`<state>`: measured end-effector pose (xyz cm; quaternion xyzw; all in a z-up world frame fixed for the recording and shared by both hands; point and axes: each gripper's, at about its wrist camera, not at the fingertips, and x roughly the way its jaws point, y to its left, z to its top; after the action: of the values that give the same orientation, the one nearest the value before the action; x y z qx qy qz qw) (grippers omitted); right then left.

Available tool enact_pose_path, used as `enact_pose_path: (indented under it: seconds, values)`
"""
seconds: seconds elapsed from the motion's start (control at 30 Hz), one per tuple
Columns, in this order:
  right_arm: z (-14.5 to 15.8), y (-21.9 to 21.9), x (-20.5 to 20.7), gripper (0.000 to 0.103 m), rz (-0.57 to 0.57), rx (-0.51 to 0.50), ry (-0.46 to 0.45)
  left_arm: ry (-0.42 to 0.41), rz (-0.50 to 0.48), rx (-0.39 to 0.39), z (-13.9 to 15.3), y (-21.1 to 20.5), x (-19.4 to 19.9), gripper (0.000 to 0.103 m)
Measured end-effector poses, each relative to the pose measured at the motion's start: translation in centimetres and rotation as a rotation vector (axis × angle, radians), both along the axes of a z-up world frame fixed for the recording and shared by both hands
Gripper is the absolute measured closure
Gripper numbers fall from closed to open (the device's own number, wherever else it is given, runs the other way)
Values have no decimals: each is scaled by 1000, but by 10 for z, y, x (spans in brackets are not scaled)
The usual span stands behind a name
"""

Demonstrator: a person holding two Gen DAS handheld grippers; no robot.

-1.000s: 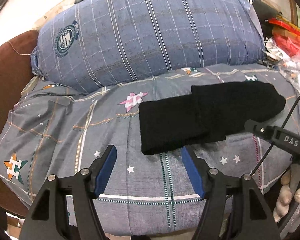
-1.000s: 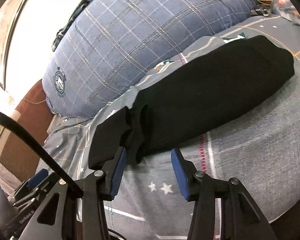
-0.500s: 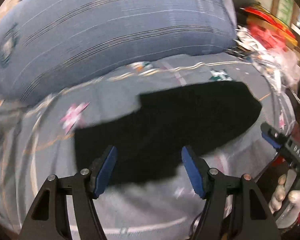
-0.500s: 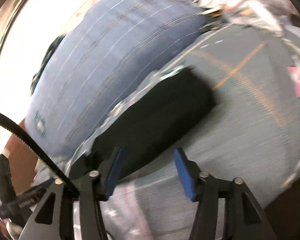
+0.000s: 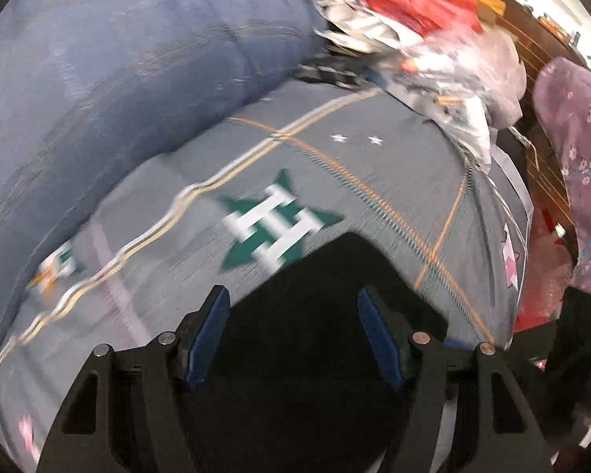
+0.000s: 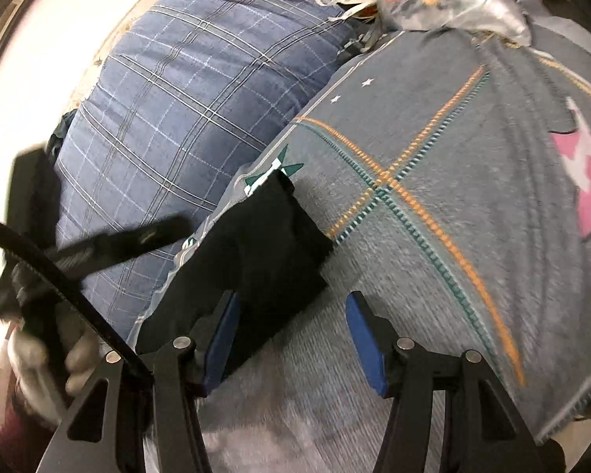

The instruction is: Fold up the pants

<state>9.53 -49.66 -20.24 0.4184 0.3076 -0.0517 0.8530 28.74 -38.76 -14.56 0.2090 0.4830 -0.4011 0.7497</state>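
Both grippers, left and right, hover with jaws spread and empty over the black pants, which lie folded on the grey bed at lower centre of each view. To fold cleanly, each should likely pinch one corner of the same end, both layers, and lift evenly. The blue pillow fills the upper left beyond.
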Motion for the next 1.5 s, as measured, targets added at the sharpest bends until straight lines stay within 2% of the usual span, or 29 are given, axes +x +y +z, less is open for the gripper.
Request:
enact_pose_path:
  seconds: [0.1, 0.2, 0.27, 0.3, 0.33, 0.37, 0.4, 0.43, 0.53, 0.7, 0.9, 1.1, 1.3, 1.5]
  values:
    - [0, 0, 7, 42, 14, -5, -15, 32, -57, 21, -17, -29, 10, 36]
    - [-2, 3, 14, 42, 33, -10, -32, 48, -141, 74, -35, -52, 6, 36]
    - [-1, 5, 19, 41, 37, -24, -42, 32, -176, 118, -44, -61, 0, 36]
    - [-2, 7, 20, 41, 39, -30, -47, -7, -192, 136, -46, -65, -6, 36]
    - [-1, 8, 22, 40, 42, -34, -52, -16, -196, 142, -46, -66, -8, 44]
    - [-1, 10, 25, 40, 47, -40, -56, -14, -196, 137, -43, -66, -10, 72]
    - [-1, 12, 28, 49, 59, -48, -53, -18, -196, 133, -38, -65, -11, 86]
    - [0, 14, 31, 75, 76, -56, -44, -6, -200, 122, -33, -63, -12, 92]
    - [4, 17, 32, 80, 86, -45, -42, -20, -188, 71, -14, -49, -17, 94]
    - [34, 30, 26, 82, 120, -71, -82, -26, -131, -53, 31, -10, -23, 95]
    - [85, 78, 25, 84, 227, -148, -144, 8, -5, -253, 86, 76, -22, 95]
    - [123, 158, 39, 84, 391, -246, -179, 64, 161, -452, 109, 189, -16, 95]
    - [135, 246, 59, 84, 565, -330, -166, 110, 324, -606, 103, 303, -10, 95]
    - [121, 332, 90, 84, 735, -413, -105, 213, 485, -732, 62, 392, 5, 94]
